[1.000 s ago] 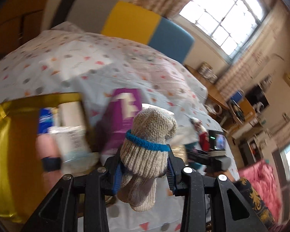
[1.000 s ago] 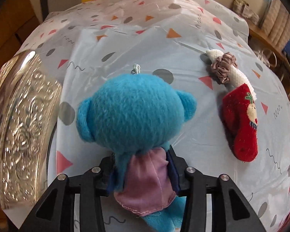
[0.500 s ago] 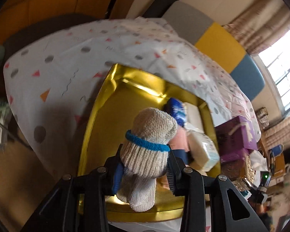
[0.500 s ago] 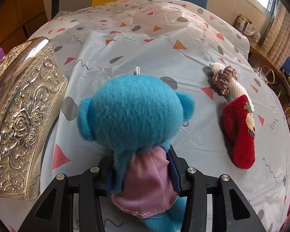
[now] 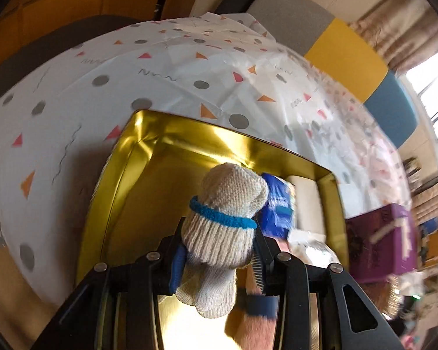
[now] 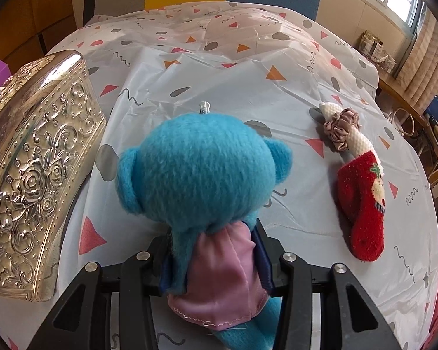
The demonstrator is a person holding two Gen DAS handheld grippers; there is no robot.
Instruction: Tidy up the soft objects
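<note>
The left tongs (image 5: 217,250) are clamping a knit sock (image 5: 223,224) above the gold tin (image 5: 122,180); the right tongs (image 6: 211,256) are gripping a blue plush (image 6: 201,175). A red sock (image 6: 362,204) and scrunchie (image 6: 340,129), lying rightward on the desk (image 6: 219,67), are waiting.

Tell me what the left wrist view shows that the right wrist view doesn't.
Only the left wrist view: the left gripper shut on a rolled knit sock above the open gold tin, which already holds a blue packet; a purple box stands beside it.
Only the right wrist view: the right gripper shut on a blue plush toy, with a red Christmas sock, a scrunchie and an embossed silver lid.
Both: the patterned tablecloth.
</note>
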